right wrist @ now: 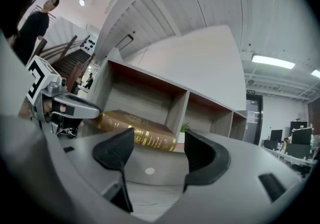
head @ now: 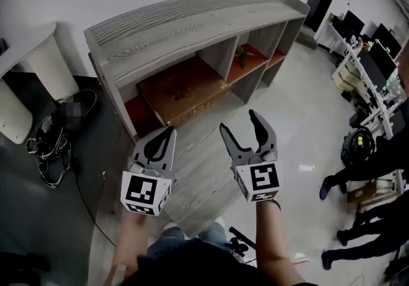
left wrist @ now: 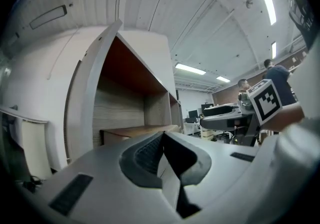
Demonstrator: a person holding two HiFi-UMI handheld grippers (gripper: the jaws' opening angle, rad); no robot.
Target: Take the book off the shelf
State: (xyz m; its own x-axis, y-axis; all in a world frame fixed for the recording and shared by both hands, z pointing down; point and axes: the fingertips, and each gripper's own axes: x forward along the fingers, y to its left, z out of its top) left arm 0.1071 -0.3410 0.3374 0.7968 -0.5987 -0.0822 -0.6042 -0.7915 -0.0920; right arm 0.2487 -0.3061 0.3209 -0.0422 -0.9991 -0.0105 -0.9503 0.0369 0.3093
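Your left gripper (head: 165,135) has its jaws pressed together with nothing between them. Your right gripper (head: 238,119) stands with jaws spread, also empty. Both hover side by side above the pale floor, short of the shelf (head: 192,17).

The book (head: 185,93) is brown with gilt on its spine and lies flat in the shelf's bottom compartment, ahead of both grippers and touching neither. In the right gripper view the book (right wrist: 136,131) sits ahead and a little left of the gap between the jaws.

Beyond the right gripper, one compartment over from the book, there is something green (head: 243,54) — probably a small plant, too small to be sure.

Left of your left gripper, a tangle of cables (head: 50,150) lies on the dark floor.
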